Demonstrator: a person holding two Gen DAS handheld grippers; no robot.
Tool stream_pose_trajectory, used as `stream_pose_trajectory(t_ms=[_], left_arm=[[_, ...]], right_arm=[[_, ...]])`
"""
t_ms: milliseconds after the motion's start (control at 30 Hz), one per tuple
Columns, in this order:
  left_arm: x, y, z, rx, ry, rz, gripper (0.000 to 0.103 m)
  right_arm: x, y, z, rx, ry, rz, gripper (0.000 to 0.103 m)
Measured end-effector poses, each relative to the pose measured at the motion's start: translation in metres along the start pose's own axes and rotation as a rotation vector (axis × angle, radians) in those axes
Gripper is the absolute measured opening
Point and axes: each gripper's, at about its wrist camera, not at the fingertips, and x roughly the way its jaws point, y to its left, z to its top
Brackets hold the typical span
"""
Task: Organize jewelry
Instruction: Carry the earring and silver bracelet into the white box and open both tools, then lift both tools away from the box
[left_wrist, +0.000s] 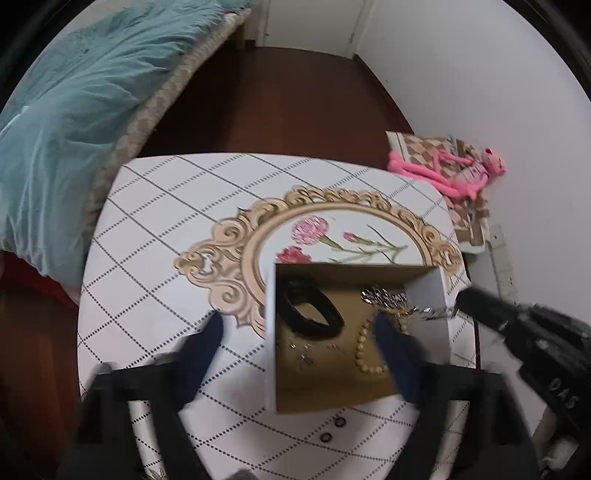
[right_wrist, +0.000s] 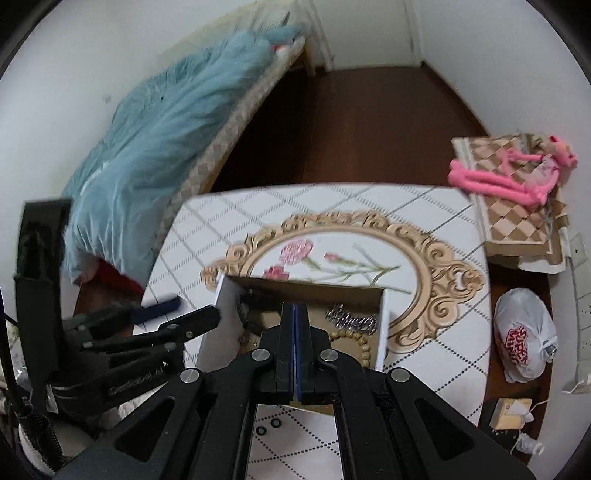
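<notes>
On top of the small table (left_wrist: 147, 236) with its diamond-pattern cover and printed gold oval frame, a shallow cardboard box (left_wrist: 271, 332) with white walls is parked, and that's where pretty much all the jewelry is found. Inside it a black oval hair clip (left_wrist: 314, 314) is laid toward the left, a silvery chain piece (left_wrist: 380, 295) is bunched up near the far right corner, and a strand of cream beads (left_wrist: 364, 350) is curled along the right side. The left gripper (left_wrist: 299, 336) is held over the box with its blue fingers (left_wrist: 207, 343) spread wide and nothing pinched between them; one finger is outside the left wall, the other over the beads. The right gripper (right_wrist: 294, 332) is pressed fully closed, nothing caught in it, aimed down at the box. Two little dark rings (left_wrist: 332, 430) are left on the cloth just in front of the box. A pink plush toy (left_wrist: 461, 173) is dumped on a checkered box off to the right.
</notes>
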Motion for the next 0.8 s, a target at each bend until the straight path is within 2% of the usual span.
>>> stream_pose_trajectory(t_ms=[33, 133, 167, 200, 233, 267, 300, 333, 400, 467, 500, 533, 600, 800], left_arm=[[0.000, 0.003, 0.000, -0.007, -0.002, 0.005, 0.085], [0.001, 0.006, 0.001, -0.009, -0.002, 0.041, 0.086], [0.001, 0.007, 0.001, -0.006, -0.003, 0.056, 0.090], [0.001, 0.008, 0.000, -0.005, -0.003, 0.069, 0.092], [0.001, 0.009, 0.000, -0.006, -0.007, 0.078, 0.099], [0.000, 0.010, -0.002, -0.006, -0.016, 0.087, 0.100], [-0.001, 0.011, -0.003, -0.009, -0.024, 0.097, 0.100], [-0.002, 0.011, -0.005, -0.009, -0.030, 0.105, 0.100], [-0.004, 0.011, -0.010, -0.008, -0.048, 0.128, 0.101], [-0.003, 0.010, -0.015, 0.000, -0.060, 0.155, 0.101], [-0.002, 0.009, -0.020, 0.003, -0.062, 0.170, 0.101], [-0.001, 0.008, -0.023, 0.004, -0.062, 0.174, 0.101], [0.003, 0.007, -0.032, 0.005, -0.055, 0.179, 0.101], [0.003, 0.004, -0.051, 0.006, -0.052, 0.185, 0.102]], right_arm=[[0.009, -0.001, 0.001, 0.004, 0.043, -0.004, 0.001], [0.020, -0.008, -0.003, 0.020, 0.096, -0.036, 0.003], [0.022, -0.011, -0.005, 0.026, 0.101, -0.044, 0.005], [0.022, -0.013, -0.007, 0.028, 0.102, -0.054, 0.011], [0.022, -0.014, -0.009, 0.026, 0.099, -0.068, 0.024], [0.020, -0.015, -0.011, 0.022, 0.094, -0.083, 0.033], [0.018, -0.016, -0.013, 0.022, 0.089, -0.092, 0.050], [0.017, -0.018, -0.016, 0.027, 0.086, -0.108, 0.062], [0.014, -0.019, -0.021, 0.023, 0.074, -0.151, 0.070], [0.013, -0.021, -0.030, 0.016, 0.066, -0.230, 0.083], [0.014, -0.022, -0.034, 0.016, 0.067, -0.256, 0.093], [0.016, -0.023, -0.039, 0.017, 0.071, -0.279, 0.098], [0.021, -0.027, -0.050, 0.022, 0.083, -0.321, 0.098], [0.021, -0.033, -0.070, 0.044, 0.055, -0.367, 0.098]])
